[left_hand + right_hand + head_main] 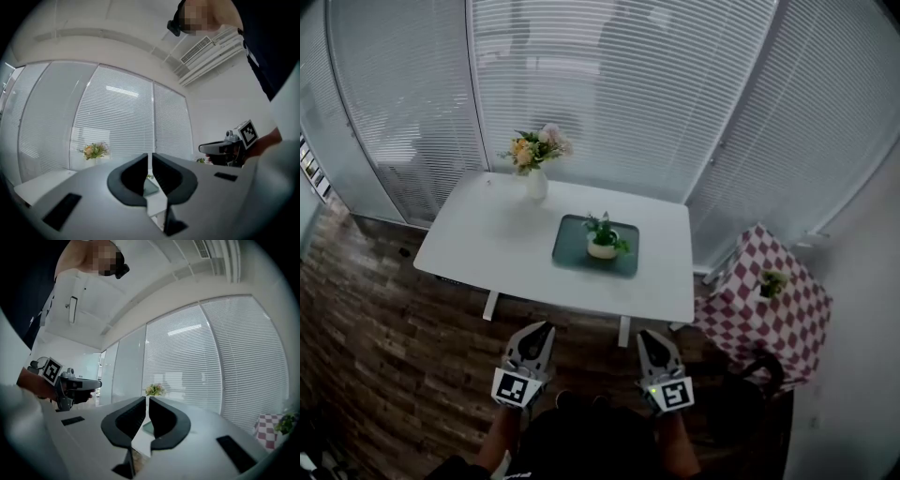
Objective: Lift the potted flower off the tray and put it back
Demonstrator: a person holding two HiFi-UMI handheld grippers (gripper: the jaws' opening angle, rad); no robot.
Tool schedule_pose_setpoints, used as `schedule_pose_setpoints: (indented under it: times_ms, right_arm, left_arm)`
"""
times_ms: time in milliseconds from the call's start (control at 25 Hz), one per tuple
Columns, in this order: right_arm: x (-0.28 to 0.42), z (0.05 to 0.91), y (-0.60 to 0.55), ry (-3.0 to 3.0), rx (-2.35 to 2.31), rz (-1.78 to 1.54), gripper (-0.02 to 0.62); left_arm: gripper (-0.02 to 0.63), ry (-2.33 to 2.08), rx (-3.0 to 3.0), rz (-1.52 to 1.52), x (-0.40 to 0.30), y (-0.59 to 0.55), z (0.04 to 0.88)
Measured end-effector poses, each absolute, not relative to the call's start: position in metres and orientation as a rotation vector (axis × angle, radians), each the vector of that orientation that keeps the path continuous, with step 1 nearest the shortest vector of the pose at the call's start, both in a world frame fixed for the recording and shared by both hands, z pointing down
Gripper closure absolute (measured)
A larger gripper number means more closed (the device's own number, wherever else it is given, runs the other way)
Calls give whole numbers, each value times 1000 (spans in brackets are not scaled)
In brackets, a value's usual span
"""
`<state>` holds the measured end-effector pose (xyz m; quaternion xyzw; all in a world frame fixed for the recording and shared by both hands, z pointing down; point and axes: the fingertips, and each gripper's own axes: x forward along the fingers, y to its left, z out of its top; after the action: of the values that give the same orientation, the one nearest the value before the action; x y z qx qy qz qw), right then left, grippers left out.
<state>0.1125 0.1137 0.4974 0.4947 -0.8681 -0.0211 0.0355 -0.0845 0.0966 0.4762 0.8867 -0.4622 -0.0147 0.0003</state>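
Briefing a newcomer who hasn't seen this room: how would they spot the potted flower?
Find the white table by the blinds. On its green tray stands the potted flower: leafy, in a squat white pot, unlike the taller vase of blooms off the tray.

Soft, dimmish daylight through blinds [628, 84]; fisheye-bent edges, perhaps slight blur.

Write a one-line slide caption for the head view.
Left gripper and right gripper, shut, hang short of the white table; potted flower sits on its tray.

Small green plant in white pot [602, 242] upright on teal tray [570, 247], mid-table
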Motion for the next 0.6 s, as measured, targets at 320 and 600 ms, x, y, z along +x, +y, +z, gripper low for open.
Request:
schedule_pose_setpoints:
  times_ms: [320, 600]
  right_arm:
    - [94, 502, 113, -2703, 1508, -84, 369]
    - [79, 496, 113, -2737, 1469, -117, 275]
  left_arm:
    - [449, -1361, 2846, -70, -90, 97, 476]
    - [347, -1362, 2869, -59, -95, 93, 470]
